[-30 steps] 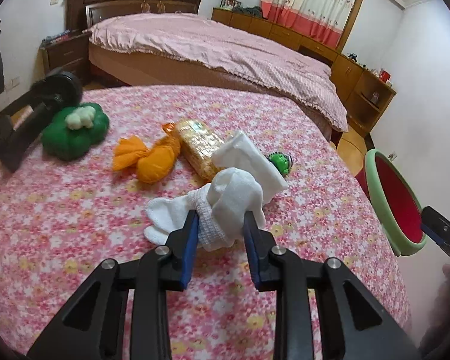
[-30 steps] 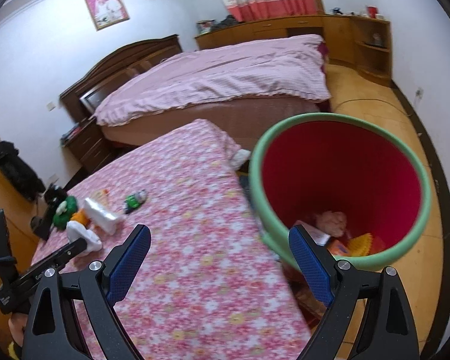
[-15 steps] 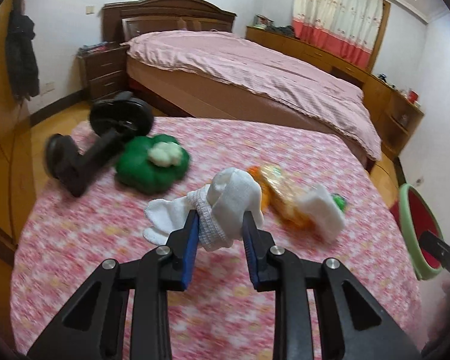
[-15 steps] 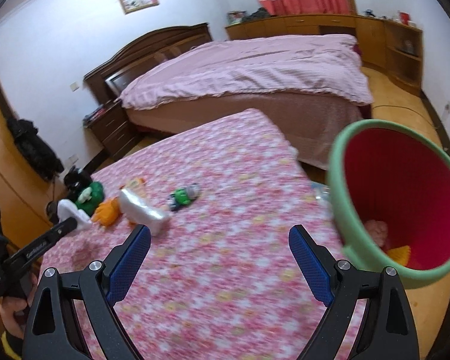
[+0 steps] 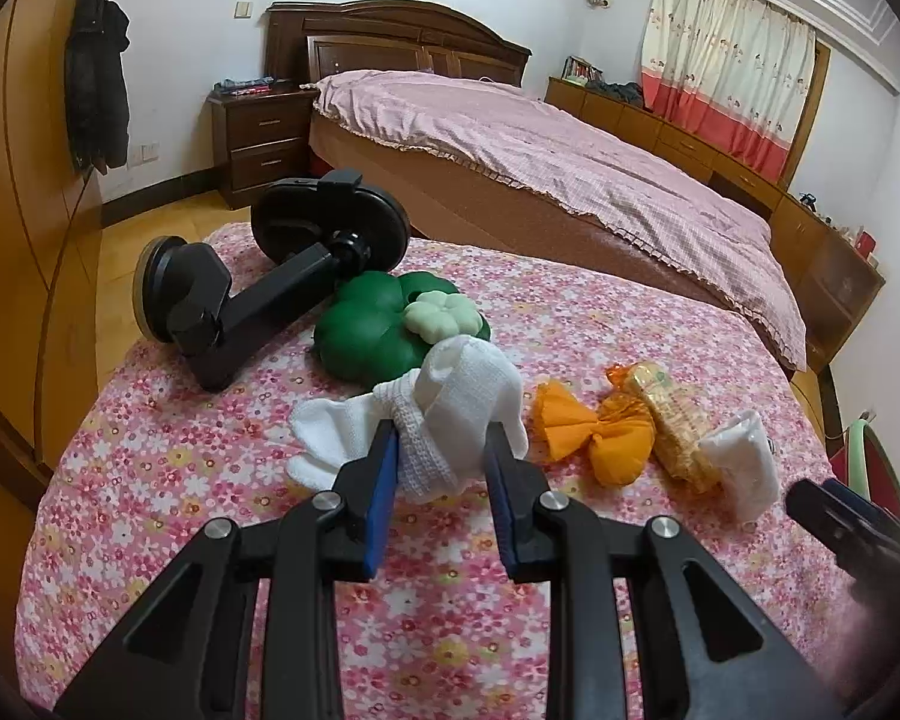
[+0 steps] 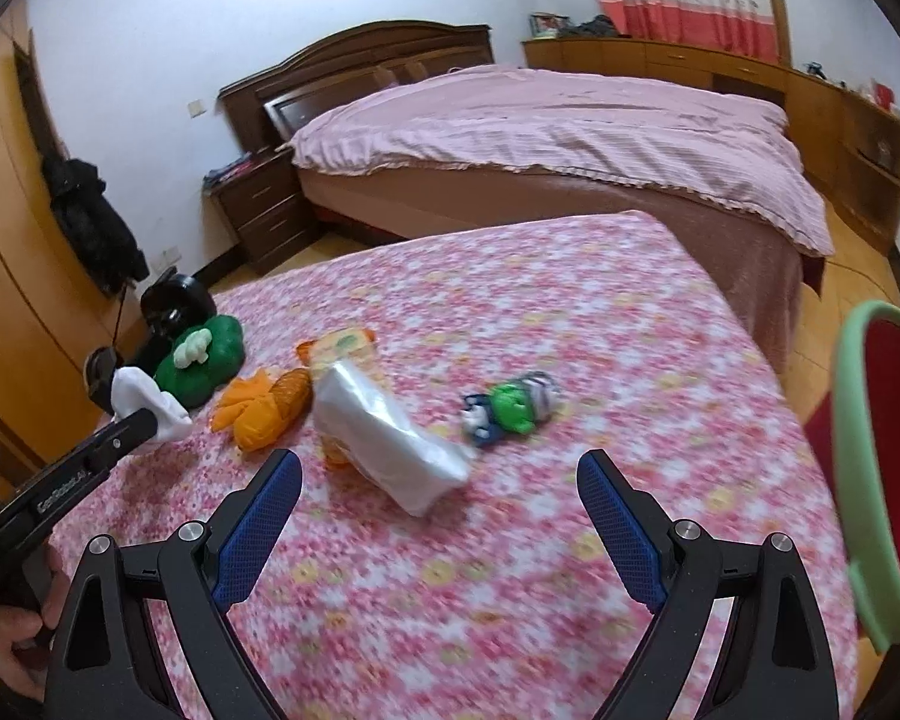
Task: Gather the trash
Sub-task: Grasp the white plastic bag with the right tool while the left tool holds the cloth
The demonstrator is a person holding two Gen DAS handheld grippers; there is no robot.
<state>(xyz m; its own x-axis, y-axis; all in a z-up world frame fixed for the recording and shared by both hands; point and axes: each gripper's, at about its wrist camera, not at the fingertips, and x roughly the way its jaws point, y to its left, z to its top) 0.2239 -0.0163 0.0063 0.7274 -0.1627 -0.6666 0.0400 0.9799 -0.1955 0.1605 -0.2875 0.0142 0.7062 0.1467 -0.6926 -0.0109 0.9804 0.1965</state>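
Two black plastic grippers with blue ribbed pads work over a table covered in pink floral cloth (image 5: 180, 468). The left gripper (image 5: 441, 474) is clenched on a white waffle-knit cloth (image 5: 450, 414), bunched and soft, its loose end trailing to the left just above the tablecloth. The right gripper (image 6: 441, 516) stands wide apart, holding nothing; white lettering on the left gripper's side, seen from the right wrist, is too small to read surely.

Just beyond the right gripper lies a crinkled white plastic packet (image 6: 384, 432). Beside it rest an orange cloth pouch (image 5: 594, 438), tied like a bow, and a clear wrapper of golden biscuits (image 5: 669, 420). A small green and blue toy (image 6: 510, 405) lies to the right. Farther back sit a puffy green clover-shaped cushion (image 5: 372, 330) and a black suction-cup mount (image 5: 252, 294).

A red bin with a pale green rim (image 6: 858, 480) stands at the table's right edge. Beyond is a bed with a pink checked cover (image 5: 570, 162).
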